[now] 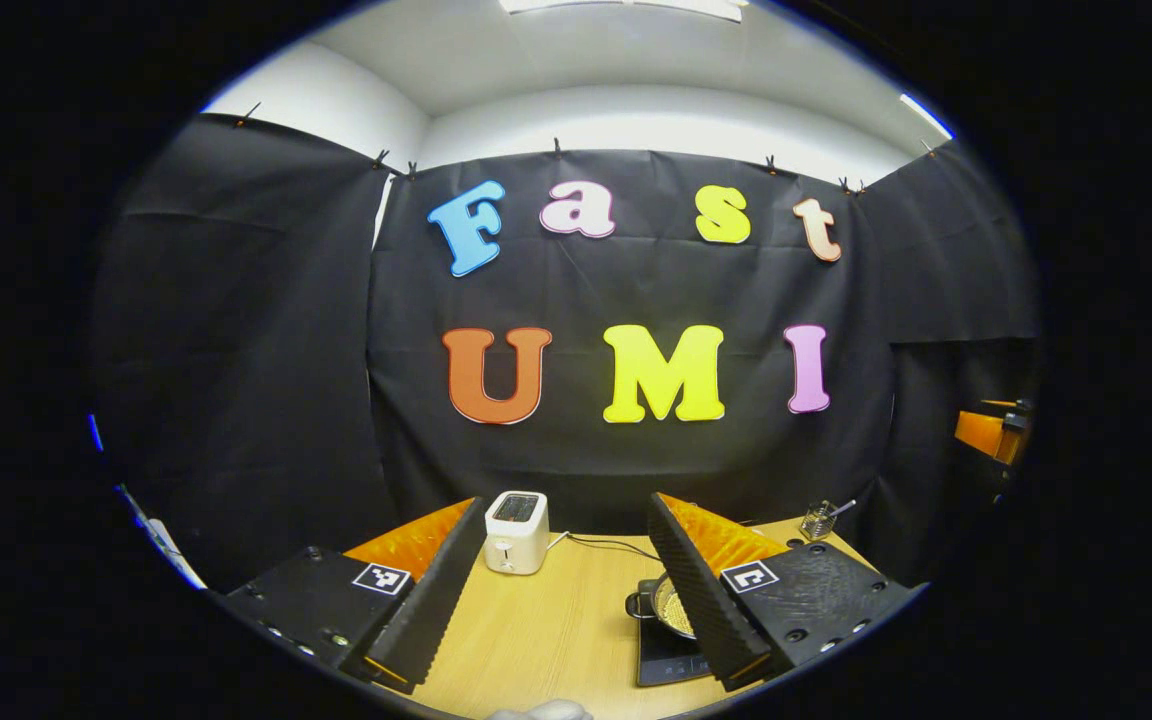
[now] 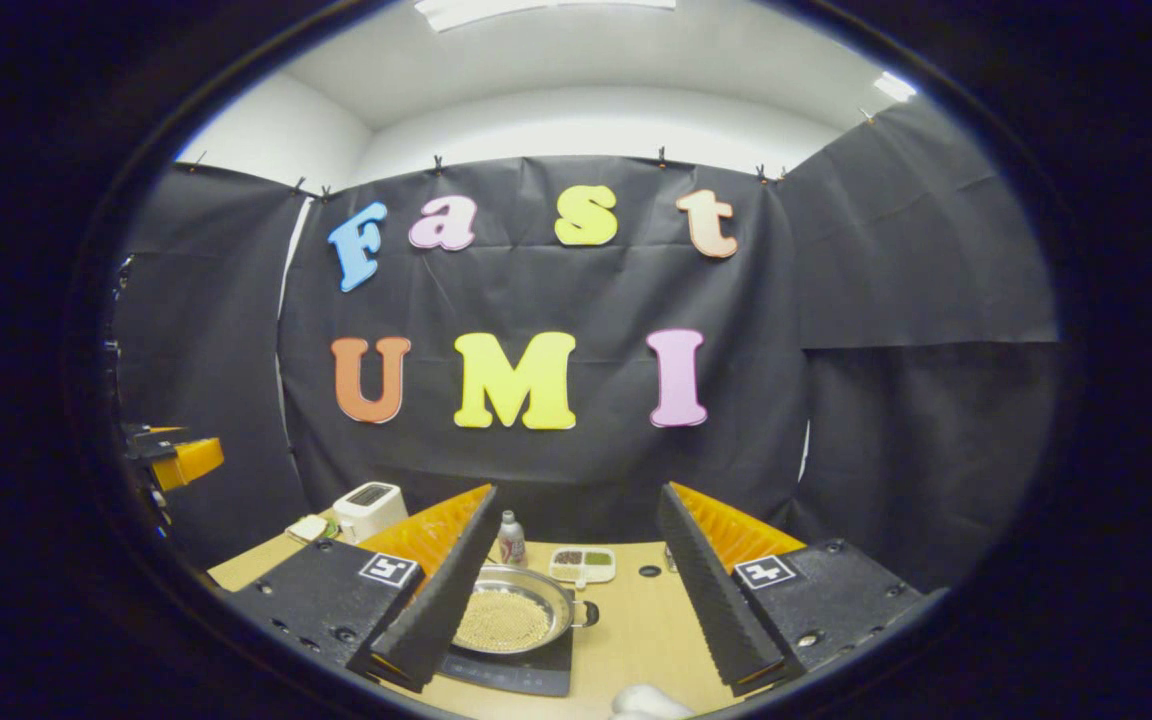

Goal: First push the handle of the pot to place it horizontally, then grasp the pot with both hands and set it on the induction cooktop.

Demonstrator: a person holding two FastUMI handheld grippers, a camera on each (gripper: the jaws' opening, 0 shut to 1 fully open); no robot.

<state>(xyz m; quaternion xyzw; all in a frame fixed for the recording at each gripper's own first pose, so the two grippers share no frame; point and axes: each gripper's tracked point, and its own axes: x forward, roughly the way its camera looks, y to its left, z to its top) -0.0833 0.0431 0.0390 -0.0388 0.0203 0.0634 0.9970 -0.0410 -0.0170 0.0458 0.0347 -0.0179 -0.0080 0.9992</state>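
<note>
A steel pot point(image 2: 511, 615) holding yellow grains stands on the black induction cooktop point(image 2: 521, 675), with a short side handle point(image 2: 586, 612) pointing right in the right gripper view. My right gripper point(image 2: 573, 510) is open above the table, and its left finger covers the pot's left edge. In the left gripper view the pot point(image 1: 671, 608) and cooktop point(image 1: 664, 660) lie low on the right, partly behind my right finger, with a handle point(image 1: 635, 603) on the pot's left side. My left gripper point(image 1: 567, 512) is open and holds nothing.
A white toaster point(image 1: 516, 532) with its cable stands at the back of the wooden table point(image 1: 556, 630). A small bottle point(image 2: 511, 538), a seasoning tray point(image 2: 583, 565) and a utensil holder point(image 1: 818, 520) sit near the back wall. The other gripper point(image 2: 176, 455) hangs at the left edge.
</note>
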